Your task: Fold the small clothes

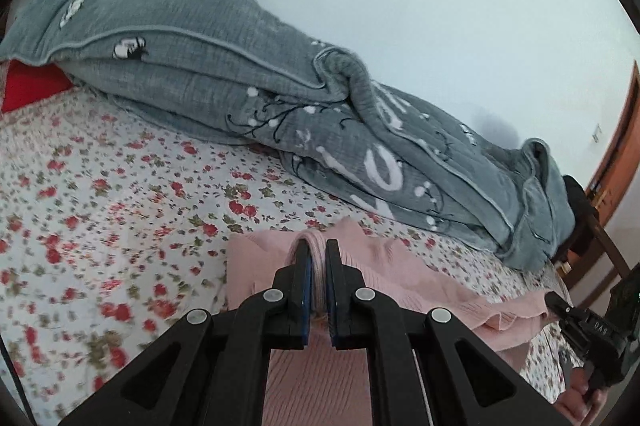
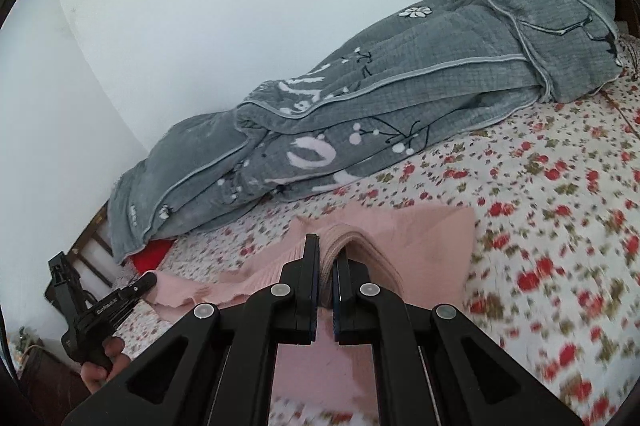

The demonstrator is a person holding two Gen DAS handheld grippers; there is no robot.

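Nearest your left wrist camera, your left claw (image 1: 316,250) is pressed together on a bunched fold of the pink knitted garment (image 1: 404,278), the fabric pinched between its two fingers. Your right claw (image 2: 328,254) is likewise clamped on a ribbed edge of the same pink knitted garment (image 2: 424,238), with the cloth gathered into a ridge between the fingers. The garment hangs between the two claws and drapes onto the bed, just in front of the quilt.

The bed (image 1: 100,194) carries a white sheet printed with small red flowers; its pattern reads blurred in both views. A large grey quilt (image 1: 192,66) with white lettering and flower marks lies rolled along the wall side of the bed, apart from the garment. A red item (image 1: 28,86) shows beneath the quilt's far end; what it is cannot be told.

In the right wrist view, your left hand (image 2: 102,366) grips the handle of its claw at the lower left, over the bed's edge.
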